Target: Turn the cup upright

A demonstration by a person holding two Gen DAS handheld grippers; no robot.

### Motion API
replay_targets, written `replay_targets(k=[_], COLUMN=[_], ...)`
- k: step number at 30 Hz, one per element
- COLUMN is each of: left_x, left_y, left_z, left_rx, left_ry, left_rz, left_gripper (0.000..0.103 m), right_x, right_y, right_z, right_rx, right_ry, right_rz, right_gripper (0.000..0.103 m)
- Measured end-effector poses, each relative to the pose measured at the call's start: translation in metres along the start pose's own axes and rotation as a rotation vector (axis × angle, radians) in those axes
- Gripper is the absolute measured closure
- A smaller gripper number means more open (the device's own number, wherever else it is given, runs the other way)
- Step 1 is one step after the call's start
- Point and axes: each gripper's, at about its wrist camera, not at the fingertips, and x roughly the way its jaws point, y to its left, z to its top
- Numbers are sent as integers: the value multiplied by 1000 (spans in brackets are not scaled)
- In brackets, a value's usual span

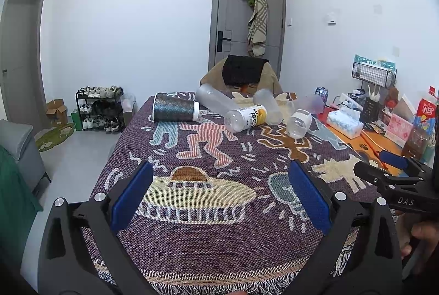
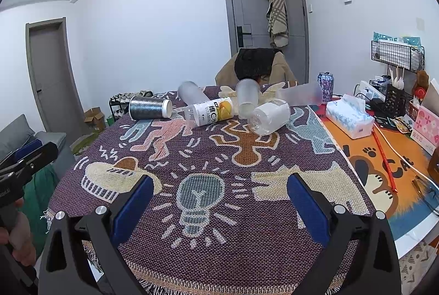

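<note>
Several cups lie on their sides at the far end of the patterned tablecloth (image 1: 208, 242). A dark glittery cup (image 1: 175, 110) (image 2: 150, 107) lies at the left. A frosted cup (image 1: 215, 100) (image 2: 192, 96) lies beside it. A clear cup with a yellow fruit label (image 1: 247, 118) (image 2: 210, 111), a frosted cup (image 1: 267, 106) (image 2: 247, 97), a clear cup with a white label (image 1: 299, 122) (image 2: 270, 116) and one more frosted cup (image 1: 310, 103) (image 2: 300, 94) lie to the right. My left gripper (image 1: 219, 196) is open and empty over the near cloth. My right gripper (image 2: 219, 201) is open and empty, also near.
A tissue box (image 1: 344, 122) (image 2: 348, 118), a drink can (image 2: 325, 86), a wire rack (image 2: 397, 55) and desk clutter stand on the orange mat (image 2: 384, 174) at the right. A chair draped with clothes (image 1: 242, 74) stands behind the table. A shoe rack (image 1: 100, 109) stands at the left.
</note>
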Motion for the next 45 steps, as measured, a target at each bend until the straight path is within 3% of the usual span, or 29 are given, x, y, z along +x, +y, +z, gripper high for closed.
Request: replay_targets(k=[24,45], left_x=[1,25], left_y=[5,8], left_z=[1,4], left_rx=[-10,-18], left_ry=[-3,34], left_rz=[0,5], left_gripper=[5,5], right_x=[4,25], right_y=[-1,-9], right_z=[-1,7], right_rx=[-7,10], right_ry=[4,38], right_rz=[15,36], right_gripper=[8,8])
